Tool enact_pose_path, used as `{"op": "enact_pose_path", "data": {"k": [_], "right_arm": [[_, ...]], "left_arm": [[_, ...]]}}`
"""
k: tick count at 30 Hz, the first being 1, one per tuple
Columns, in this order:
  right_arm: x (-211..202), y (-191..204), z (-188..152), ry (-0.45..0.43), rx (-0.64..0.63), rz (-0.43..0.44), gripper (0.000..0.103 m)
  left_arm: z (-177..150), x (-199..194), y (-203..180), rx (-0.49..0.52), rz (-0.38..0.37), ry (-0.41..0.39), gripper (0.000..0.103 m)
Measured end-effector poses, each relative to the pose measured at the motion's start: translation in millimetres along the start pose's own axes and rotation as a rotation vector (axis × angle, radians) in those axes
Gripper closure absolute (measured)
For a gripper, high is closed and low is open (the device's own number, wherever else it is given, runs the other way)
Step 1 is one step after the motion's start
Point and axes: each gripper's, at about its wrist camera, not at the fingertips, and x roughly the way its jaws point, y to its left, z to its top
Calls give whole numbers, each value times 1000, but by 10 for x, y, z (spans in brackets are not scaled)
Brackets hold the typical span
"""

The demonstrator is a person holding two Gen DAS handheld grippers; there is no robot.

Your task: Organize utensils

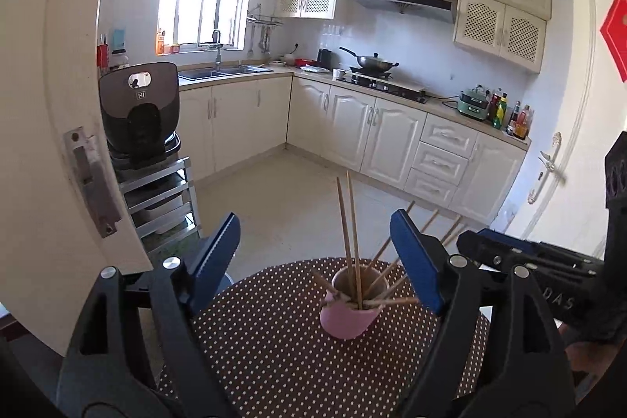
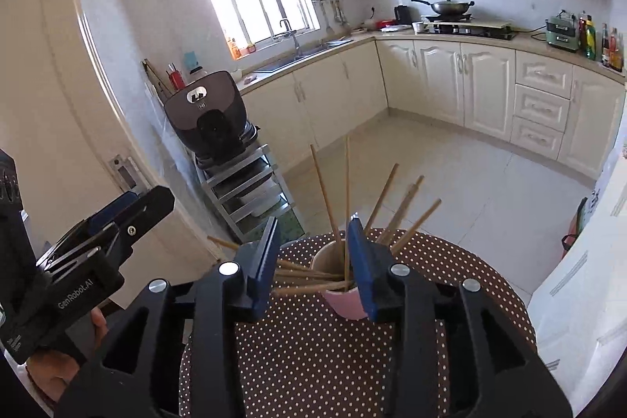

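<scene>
A pink cup (image 1: 347,320) stands on a round table with a brown polka-dot cloth (image 1: 274,359). Several wooden chopsticks (image 1: 352,222) stand and lean in it, fanned out in different directions. My left gripper (image 1: 316,218) is open wide above the near side of the cup, with nothing between its blue pads. In the right wrist view the cup (image 2: 345,304) sits just beyond my right gripper (image 2: 313,222). That gripper is open; upright chopsticks (image 2: 324,190) rise in the gap beyond its pads, none pressed. The left gripper (image 2: 117,218) shows at the left edge there, and the right gripper (image 1: 509,253) shows at the right edge of the left wrist view.
A metal rack (image 1: 156,198) with a black appliance (image 1: 139,108) stands left of the table beside an open door (image 1: 90,179). A white door (image 1: 568,143) is at the right. Kitchen cabinets (image 1: 392,132) and tiled floor (image 1: 282,198) lie beyond.
</scene>
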Motion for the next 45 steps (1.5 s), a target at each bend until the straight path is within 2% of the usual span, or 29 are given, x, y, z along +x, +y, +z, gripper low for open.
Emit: {"op": "enact_pose_path", "data": {"k": [4, 12, 15, 23, 27, 38, 45], "right_arm": [[-200, 40, -88, -21, 16, -21, 68], [-657, 250, -207, -86, 11, -55, 66], [-836, 325, -259, -109, 4, -79, 63], [-1196, 502, -391, -164, -16, -138, 46], [-1328, 580, -458, -188, -40, -164, 40], [-1568, 665, -529, -250, -91, -182, 30], [-1606, 719, -567, -292, -118, -195, 28]], "left_arm": [[-52, -170, 18, -1, -19, 14, 24], [-24, -536, 16, 17, -48, -12, 19], [-27, -678, 11, 33, -52, -19, 16], [-32, -994, -12, 63, -63, -27, 12], [-39, -1117, -32, 74, -61, -25, 11], [-31, -1439, -112, 79, -29, -86, 9], [-29, -1556, -195, 83, -5, -108, 9]]}}
